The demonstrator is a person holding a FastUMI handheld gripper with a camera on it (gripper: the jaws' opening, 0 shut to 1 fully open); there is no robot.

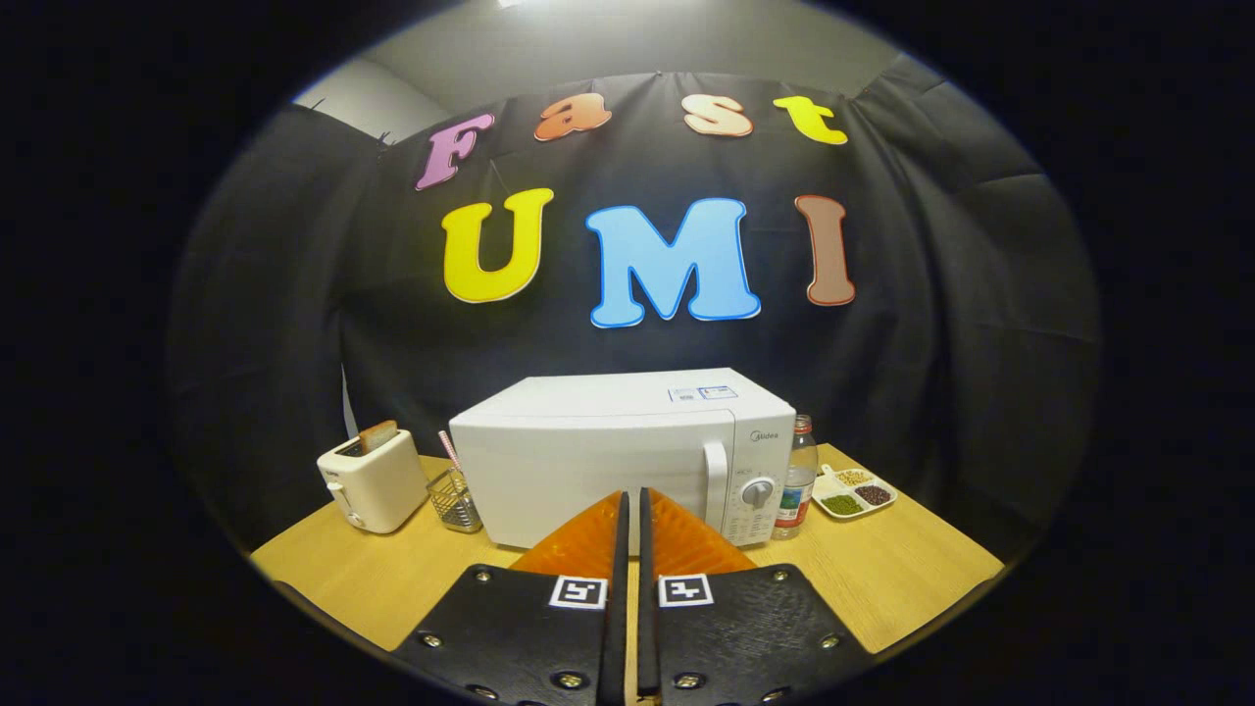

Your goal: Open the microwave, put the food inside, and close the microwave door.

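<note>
The hand-held gripper (633, 500) has its fingers pressed together, empty, pointing at the white box-shaped microwave (627, 456), door closed, on the wooden table (912, 579). Left of the microwave stands a cream toaster (371, 480); right, a clear plastic bottle (799, 478) and white divided dish (853, 492).

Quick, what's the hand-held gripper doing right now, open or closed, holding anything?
Hand-held gripper: closed, fingers together with nothing between them, aimed at the shut microwave.
</note>
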